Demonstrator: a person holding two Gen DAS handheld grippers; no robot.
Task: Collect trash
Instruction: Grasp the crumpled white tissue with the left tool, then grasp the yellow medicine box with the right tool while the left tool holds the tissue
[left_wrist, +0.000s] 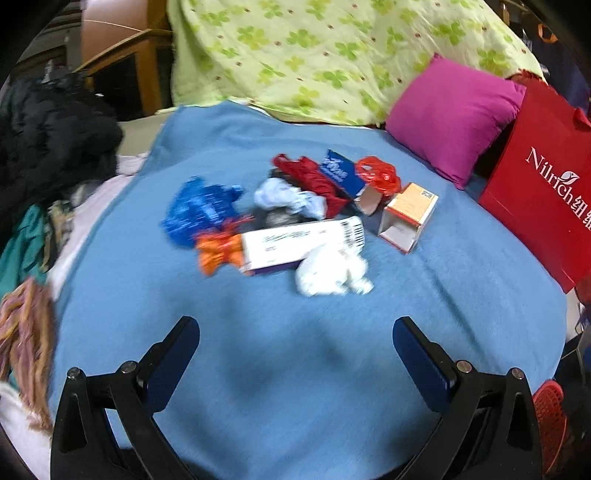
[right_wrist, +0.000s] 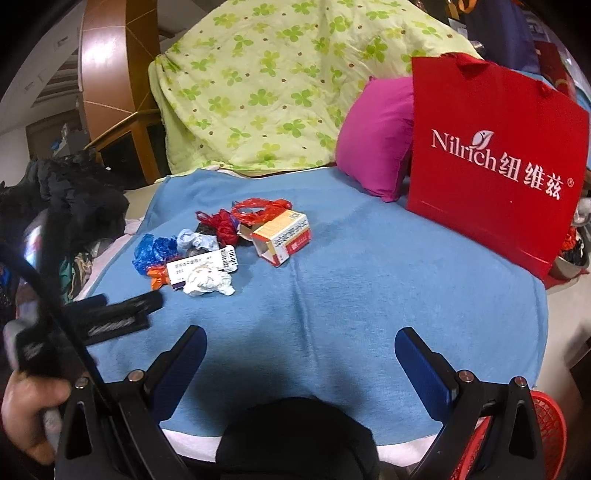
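Note:
A heap of trash lies on a blue blanket (left_wrist: 295, 362): a white crumpled tissue (left_wrist: 330, 271), a long white medicine box (left_wrist: 295, 242), an orange open box (left_wrist: 408, 216), blue plastic wrap (left_wrist: 201, 210), an orange wrapper (left_wrist: 218, 253), red plastic (left_wrist: 378, 173) and a pale blue wad (left_wrist: 286, 197). My left gripper (left_wrist: 295, 332) is open and empty, short of the heap. My right gripper (right_wrist: 299, 343) is open and empty, further back; the tissue (right_wrist: 207, 282) and orange box (right_wrist: 282, 236) lie ahead to its left. The left gripper (right_wrist: 122, 314) shows blurred in the right wrist view.
A red paper bag (right_wrist: 495, 166) stands at the right, next to a magenta pillow (right_wrist: 376, 140). A green clover quilt (right_wrist: 266, 85) rises behind. Dark clothes (left_wrist: 51, 133) pile at the left. A red plastic basket (right_wrist: 546, 435) sits low at the right.

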